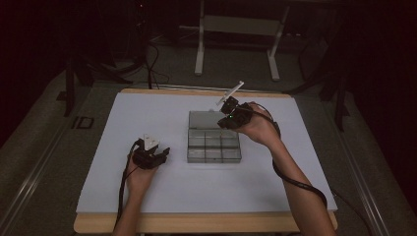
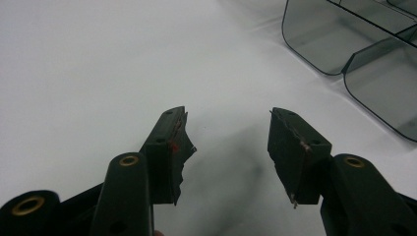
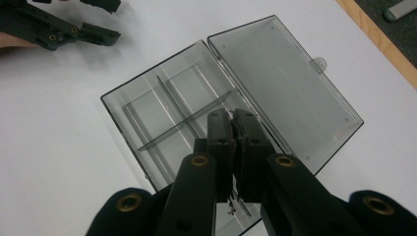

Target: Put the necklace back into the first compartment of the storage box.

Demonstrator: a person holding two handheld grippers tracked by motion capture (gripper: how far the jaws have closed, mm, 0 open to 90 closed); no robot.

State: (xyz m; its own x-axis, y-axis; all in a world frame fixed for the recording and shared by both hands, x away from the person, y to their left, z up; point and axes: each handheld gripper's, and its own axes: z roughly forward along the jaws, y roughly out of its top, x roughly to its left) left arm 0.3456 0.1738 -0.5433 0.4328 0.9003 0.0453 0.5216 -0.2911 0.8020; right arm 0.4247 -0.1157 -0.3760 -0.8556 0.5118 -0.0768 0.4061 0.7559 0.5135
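Note:
A clear grey compartment box [image 1: 214,146] lies open in the middle of the white board, its lid [image 1: 205,119] folded flat on the far side. In the right gripper view the box [image 3: 162,118] shows cross dividers and bare compartments, with the lid [image 3: 290,83] beside it. My right gripper [image 1: 222,123] hovers over the box near the hinge; its jaws [image 3: 232,115] are pressed together, and only a tiny glint shows low between them. My left gripper [image 1: 164,153] rests on the board left of the box, jaws apart with nothing between them [image 2: 228,115]. A box corner [image 2: 378,83] lies just ahead of it.
The white board [image 1: 147,191] sits on a wooden table whose edge [image 1: 196,223] runs along the front. Black cables trail from both grippers. A white stand [image 1: 236,29] is on the floor behind the table. The left gripper [image 3: 117,19] appears at top left of the right gripper view.

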